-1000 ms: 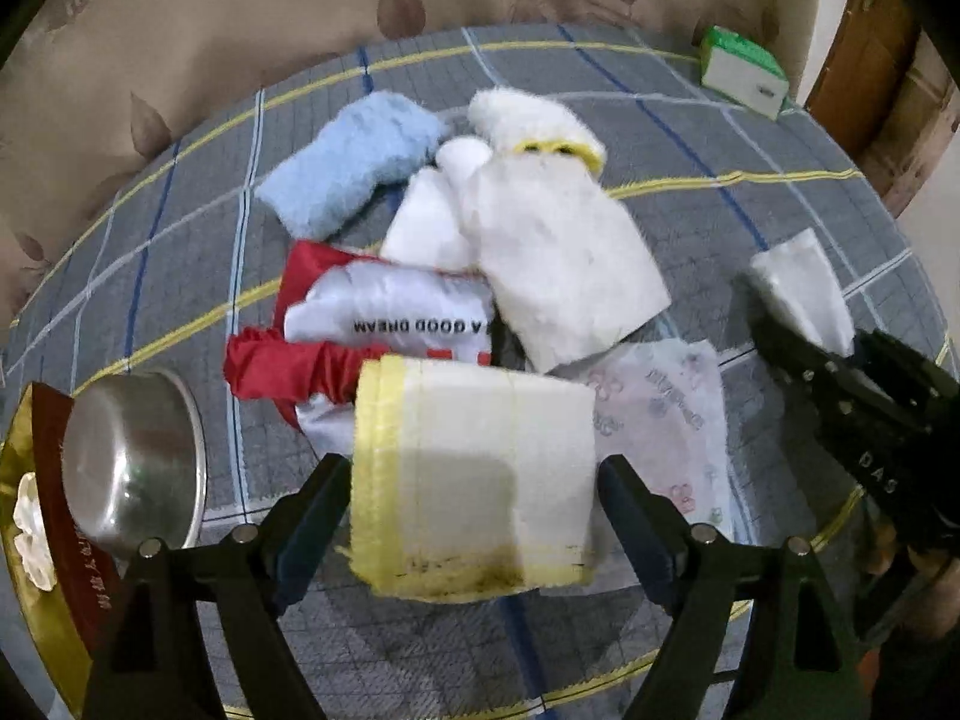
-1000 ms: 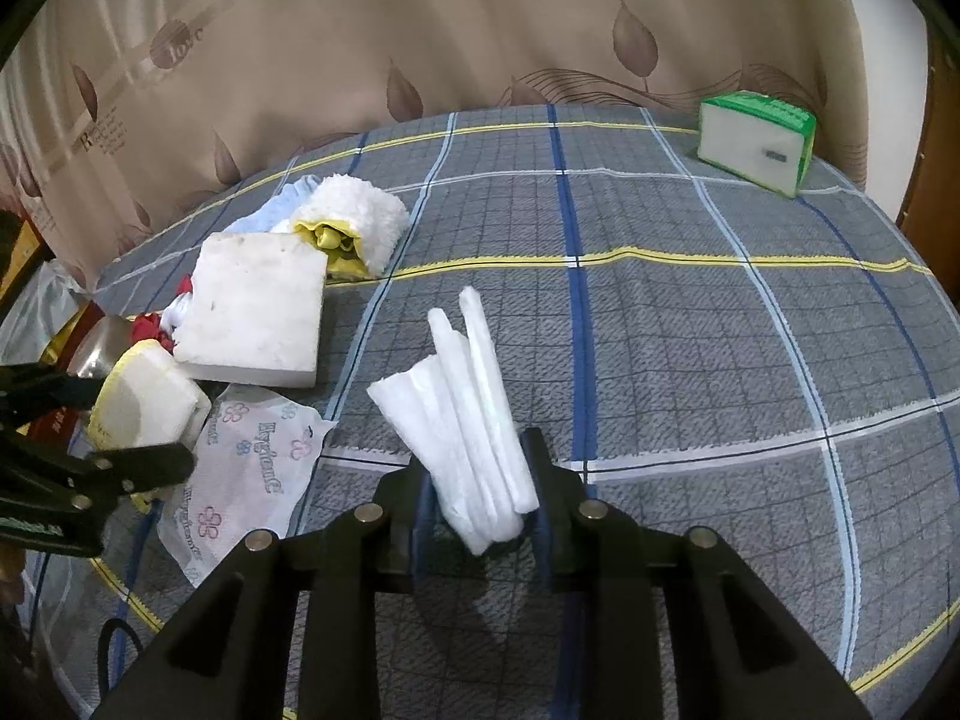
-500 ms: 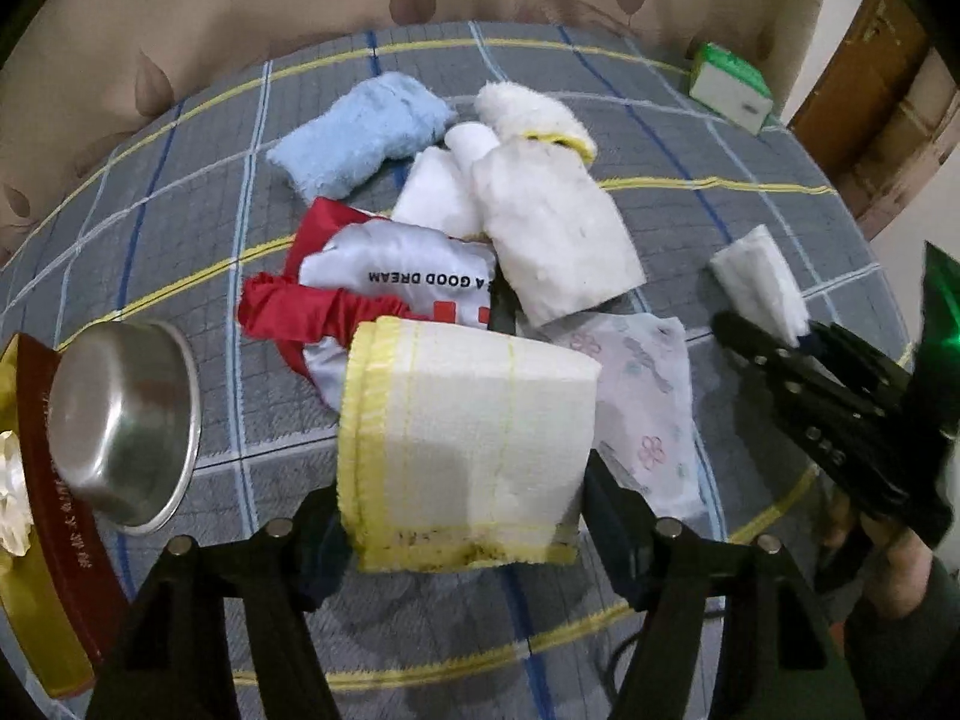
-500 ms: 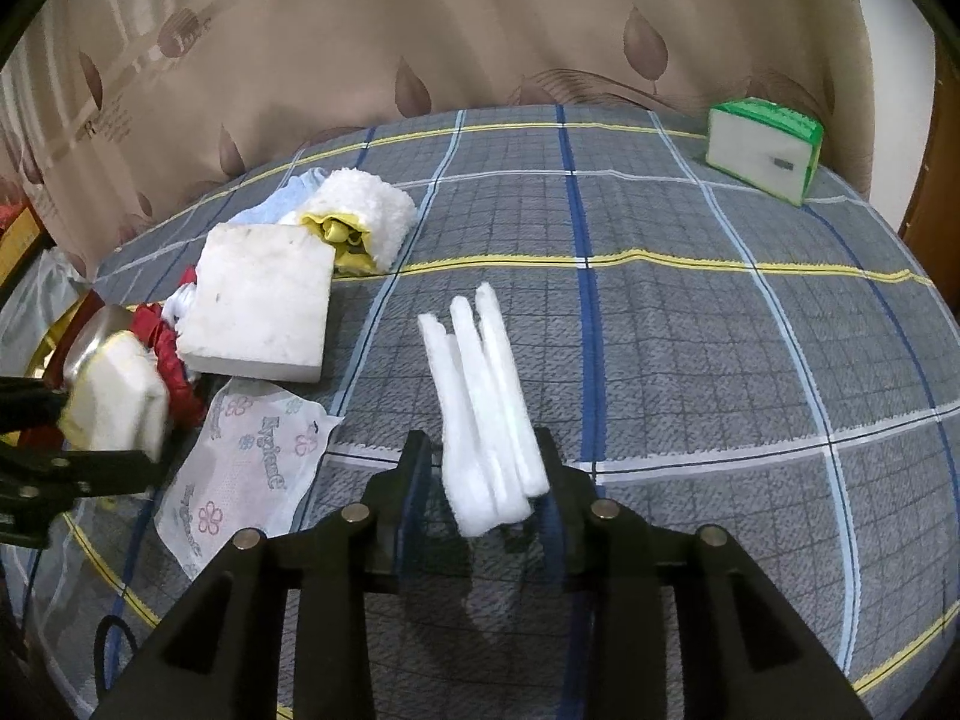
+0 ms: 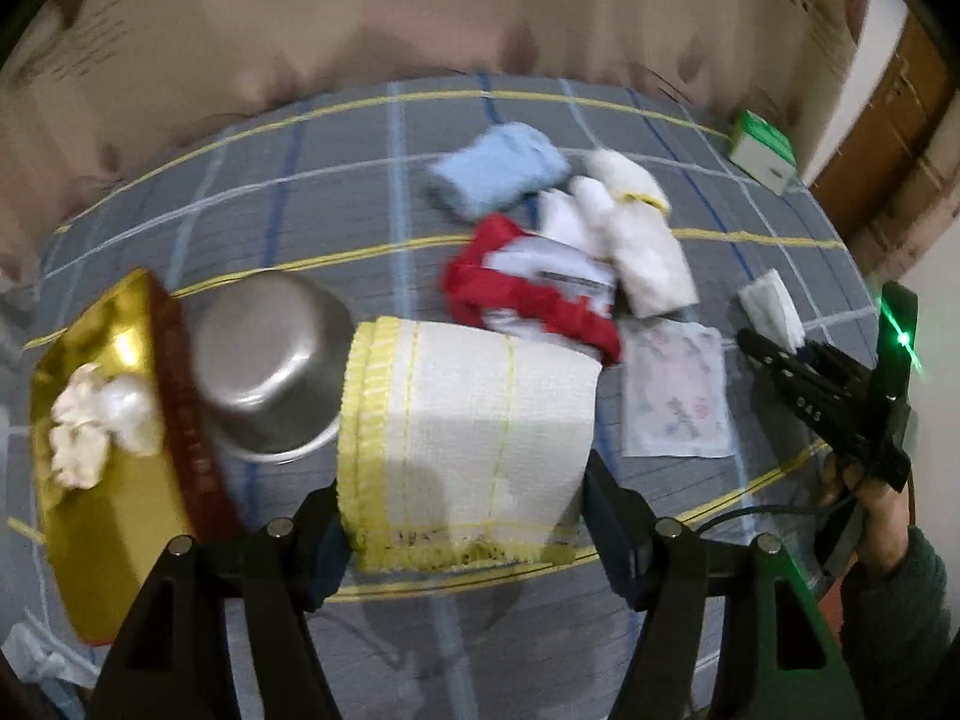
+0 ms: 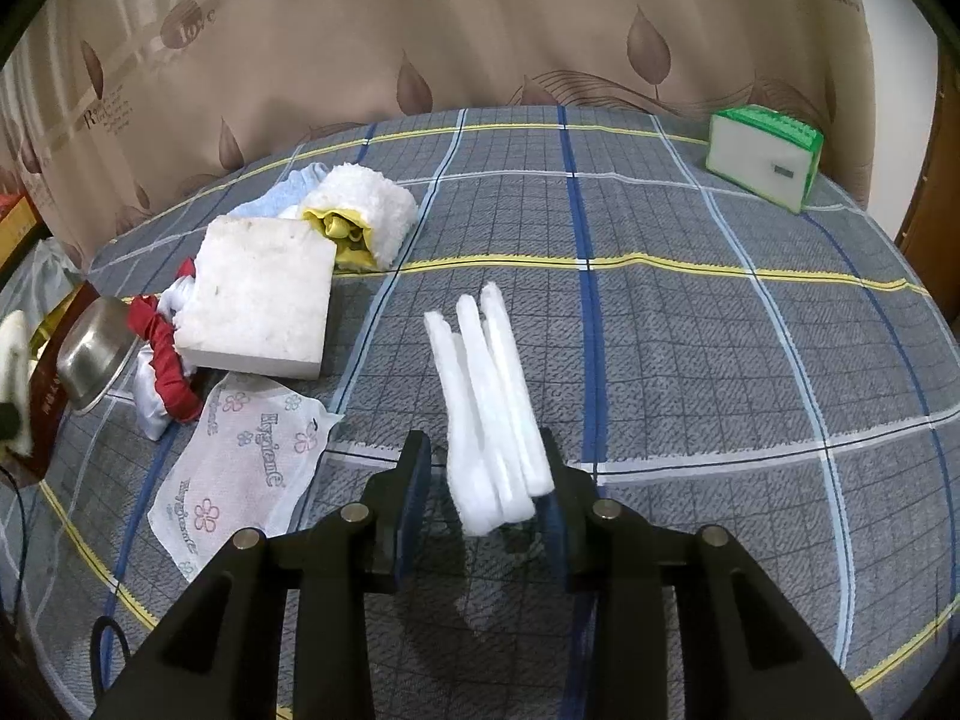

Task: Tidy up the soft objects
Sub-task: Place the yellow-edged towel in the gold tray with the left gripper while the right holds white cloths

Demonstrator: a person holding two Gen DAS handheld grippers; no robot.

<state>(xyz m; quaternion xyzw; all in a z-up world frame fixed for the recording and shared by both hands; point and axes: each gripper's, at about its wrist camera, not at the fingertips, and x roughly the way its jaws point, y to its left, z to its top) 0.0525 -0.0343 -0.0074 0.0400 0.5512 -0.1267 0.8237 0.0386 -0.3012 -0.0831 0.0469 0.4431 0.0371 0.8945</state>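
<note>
A big table (image 6: 690, 324) wears a grey checked cloth with blue and yellow lines, and a tan curtain (image 6: 480, 30) with leaf shapes hangs behind it. A gold tray (image 5: 102, 516) sits at the left edge with white fluffy bits in it, and a shiny metal bowl (image 5: 270, 360) lies just beside the tray. Near the middle is a heap of soft things: a white square cloth (image 6: 258, 294), a red and white cloth (image 5: 528, 294), a light blue towel (image 5: 498, 174) and a flat tissue pack (image 6: 240, 468) with little flowers on it. A green and white box (image 6: 762, 153) stands far off near the curtain.

The left gripper (image 5: 465, 516) squeezes a folded white towel with yellow edges (image 5: 468, 432) from both sides, up off the cloth. The right gripper (image 6: 486, 510) is narrow, and a folded white cloth (image 6: 486, 408) sits between its pads; the right pad touches it and the left pad has a small gap
</note>
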